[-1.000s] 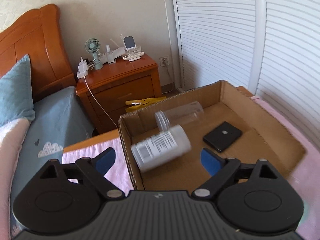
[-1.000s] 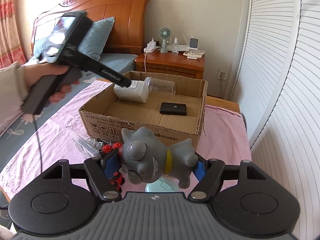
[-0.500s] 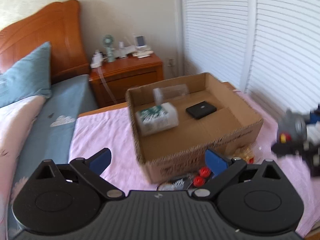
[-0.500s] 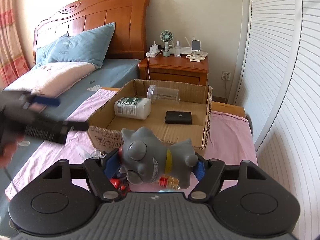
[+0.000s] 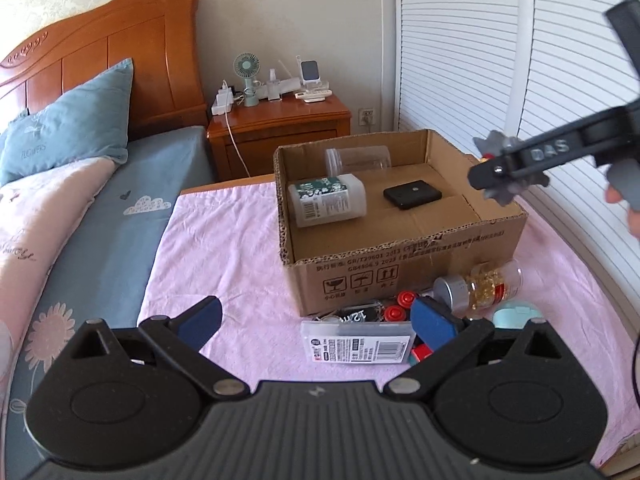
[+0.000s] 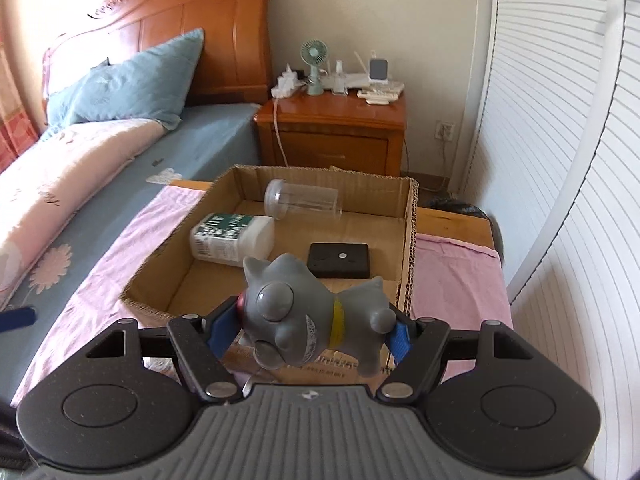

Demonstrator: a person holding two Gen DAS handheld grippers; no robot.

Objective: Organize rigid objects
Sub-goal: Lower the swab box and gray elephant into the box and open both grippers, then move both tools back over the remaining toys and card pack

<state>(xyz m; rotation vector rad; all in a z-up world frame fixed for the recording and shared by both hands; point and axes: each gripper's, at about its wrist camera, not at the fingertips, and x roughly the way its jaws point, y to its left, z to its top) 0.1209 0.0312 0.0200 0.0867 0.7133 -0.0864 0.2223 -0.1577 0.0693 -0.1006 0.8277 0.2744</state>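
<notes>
Cardboard box [image 5: 400, 248] sits open on the pink cloth [image 5: 224, 248], and from the left wrist view three things lie inside it: one white bottle [image 5: 328, 204] on its side, one clear plastic jar [image 5: 358, 159] behind it, also on its side, and one flat black case [image 5: 412, 195]. The left gripper [image 5: 316, 320] hangs over the cloth with its jaws spread wide and nothing between them. In front of the box lies a small jumble — one clear packet [image 5: 360, 346] with a barcode label, two red caps [image 5: 400, 306], one jar of gold flakes [image 5: 480, 286] lying on its side. Something pale blue [image 5: 516, 314] is half hidden behind the gripper, and I can't make out what it is. At the right edge the right gripper [image 5: 505, 173] comes in above the box's far corner, with only grey scraps of a toy showing around it; the hand on its handle is cut off by the frame.

From the right wrist view the same three things show in the box. The right gripper's blue pads [image 6: 222, 330] are clamped on one grey toy animal [image 6: 308, 316] with a yellow collar — it hangs over the near wall of the box. The toy covers part of the box's front rim and the cloth beneath it.
</notes>
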